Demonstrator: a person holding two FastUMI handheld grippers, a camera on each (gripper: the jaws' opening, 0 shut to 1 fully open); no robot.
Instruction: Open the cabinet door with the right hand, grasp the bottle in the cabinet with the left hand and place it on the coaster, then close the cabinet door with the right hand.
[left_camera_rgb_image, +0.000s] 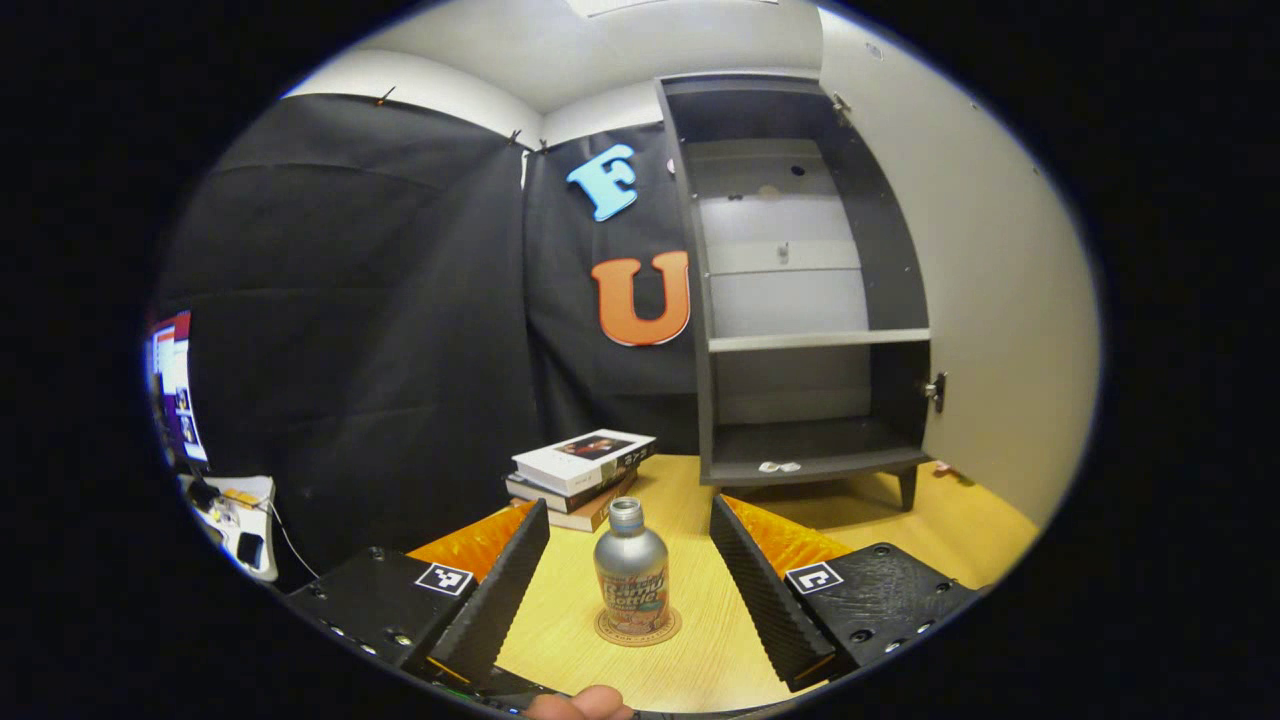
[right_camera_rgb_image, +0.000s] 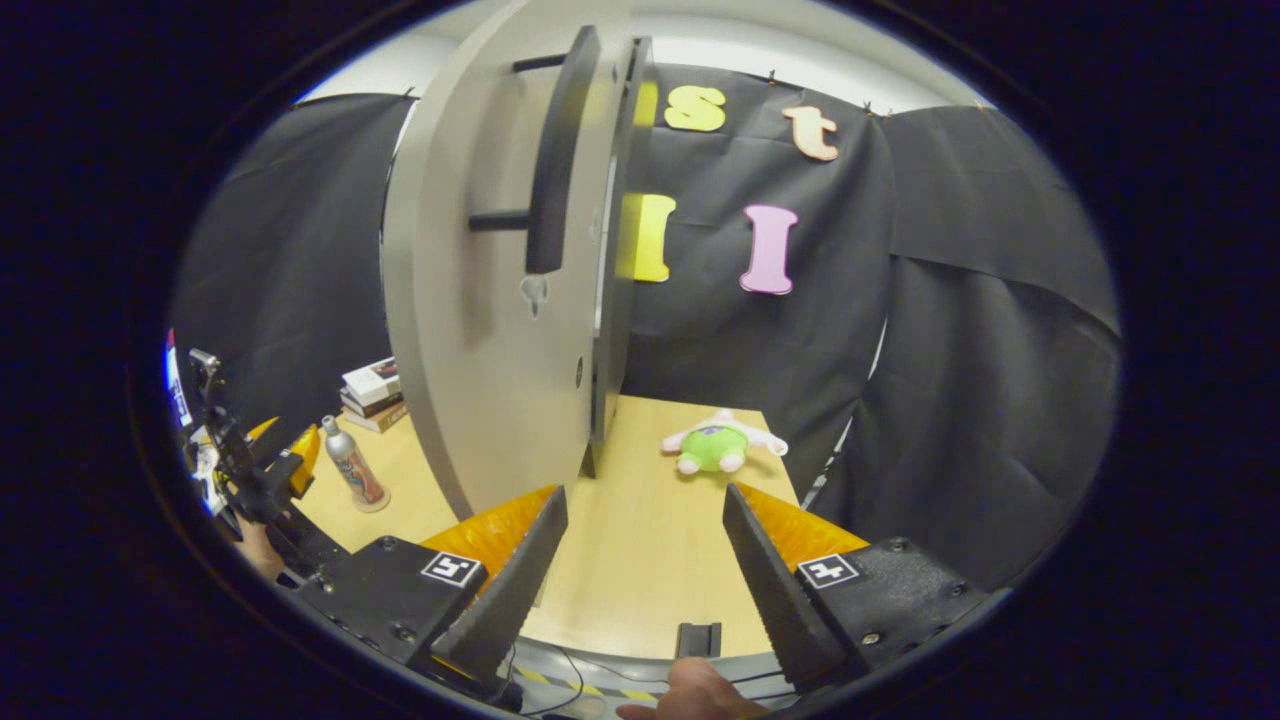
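**Onlooker A:** Nearest, low in the left gripper view: left gripper, fingers spread wide, nothing held. Bottle stands upright between them but touches neither, seated on the coaster at bottom centre.

**Onlooker B:** Agreed. Right gripper, bottom of the right gripper view, also spread wide and empty, over bare tabletop.

**A:** Handling, my guess: metal-looking bottle, stiff, probably light, smooth sides so a bit slippery, and tall enough to tip. If it needed taking again, the mid-body below the shoulder looks the safest hold, not the narrow neck.

**B:** What's left is the door. It fills centre-left of the right gripper view, swung open, rigid panel. Its long bar handle, upper centre, stands off the face and should take a firm pinch; pushing the flat face would also close it, I'd judge.

**A:** Farther back, left gripper view: books mid-frame, then the cabinet upper right, shelves bare of any bottle. That interior can't be seen from the other camera.

**B:** Mine gives the door's outer face, a green plush toy centre right, and the bottle small at far left beside the other gripper.
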